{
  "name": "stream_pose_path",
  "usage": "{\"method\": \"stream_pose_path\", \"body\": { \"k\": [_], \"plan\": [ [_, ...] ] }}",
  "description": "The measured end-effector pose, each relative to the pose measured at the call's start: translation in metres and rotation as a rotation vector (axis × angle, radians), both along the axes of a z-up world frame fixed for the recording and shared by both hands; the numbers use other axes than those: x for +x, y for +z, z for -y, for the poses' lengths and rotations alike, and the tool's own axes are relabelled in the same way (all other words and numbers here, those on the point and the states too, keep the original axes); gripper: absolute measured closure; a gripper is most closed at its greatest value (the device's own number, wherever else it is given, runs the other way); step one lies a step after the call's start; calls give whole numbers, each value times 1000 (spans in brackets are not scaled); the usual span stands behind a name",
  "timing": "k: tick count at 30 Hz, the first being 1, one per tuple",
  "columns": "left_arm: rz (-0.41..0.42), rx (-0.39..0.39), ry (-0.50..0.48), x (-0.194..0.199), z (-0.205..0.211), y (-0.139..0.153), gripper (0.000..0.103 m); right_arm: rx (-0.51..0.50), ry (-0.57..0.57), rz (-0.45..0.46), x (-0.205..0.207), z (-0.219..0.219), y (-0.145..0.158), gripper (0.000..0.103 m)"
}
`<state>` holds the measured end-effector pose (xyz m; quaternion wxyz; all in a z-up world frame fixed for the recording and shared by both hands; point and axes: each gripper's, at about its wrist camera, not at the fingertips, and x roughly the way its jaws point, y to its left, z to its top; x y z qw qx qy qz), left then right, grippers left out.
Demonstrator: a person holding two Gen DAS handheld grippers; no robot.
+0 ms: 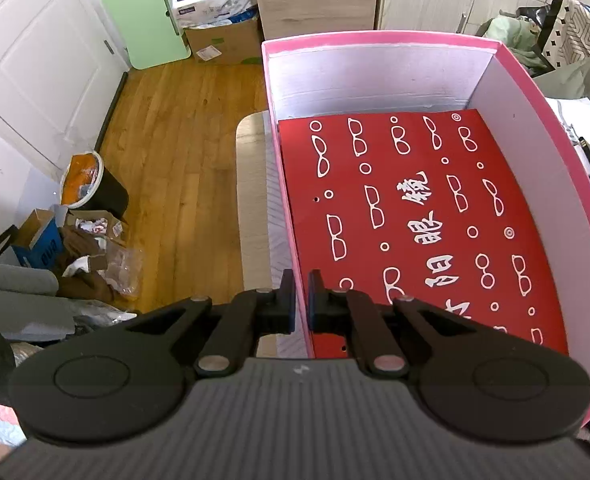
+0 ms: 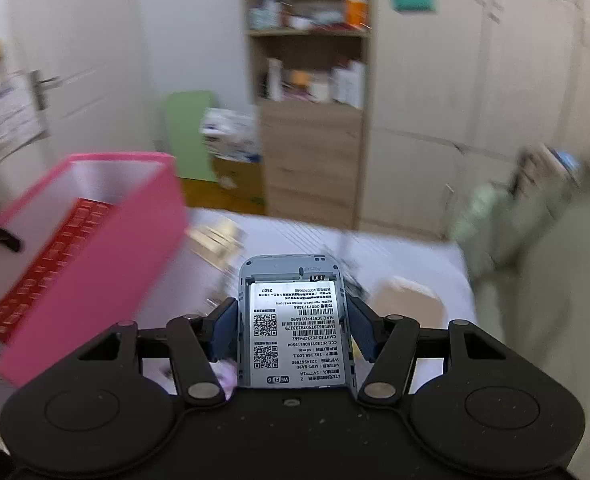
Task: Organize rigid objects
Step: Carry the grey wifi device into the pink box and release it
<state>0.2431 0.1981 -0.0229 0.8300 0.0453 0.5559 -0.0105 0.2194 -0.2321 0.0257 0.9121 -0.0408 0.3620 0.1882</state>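
Two tools busy: left tool point(image 1: 301, 300) is pinched on the pink box point(image 1: 507, 76) wall at lower centre, right tool point(image 2: 293, 328) clamps the router point(image 2: 293, 320), centre frame. Carry it level over the rim, then lower it flat.

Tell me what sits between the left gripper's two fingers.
The near wall of the pink cardboard box runs into the narrow gap between the left gripper's fingers, which are shut on it; the left wrist view shows this.

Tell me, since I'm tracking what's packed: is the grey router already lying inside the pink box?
No, the grey router sits clamped in the right hand-held gripper, outside the pink box.
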Motion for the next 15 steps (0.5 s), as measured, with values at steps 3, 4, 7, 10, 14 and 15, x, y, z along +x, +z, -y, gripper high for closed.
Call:
{"method": "stream_pose_path", "body": {
  "k": [3, 4, 7, 10, 14, 15],
  "plan": [
    [1, 2, -21, -1, 4, 0, 97, -12, 132, 50, 6, -27, 21, 38],
    [0, -2, -26, -1, 4, 0, 97, -16, 173, 65, 8, -36, 28, 38],
    [11, -10, -43, -3, 10, -1, 96, -23, 321, 100, 13, -68, 48, 38],
    [10, -28, -58, -3, 12, -2, 96, -46, 473, 113, 21, -105, 60, 38],
    [11, -28, -62, -2, 12, -3, 96, -149, 654, 111, 32, -161, 56, 38],
    [10, -33, -61, -2, 10, -3, 95, -179, 686, 107, 37, -174, 53, 38]
  ]
}}
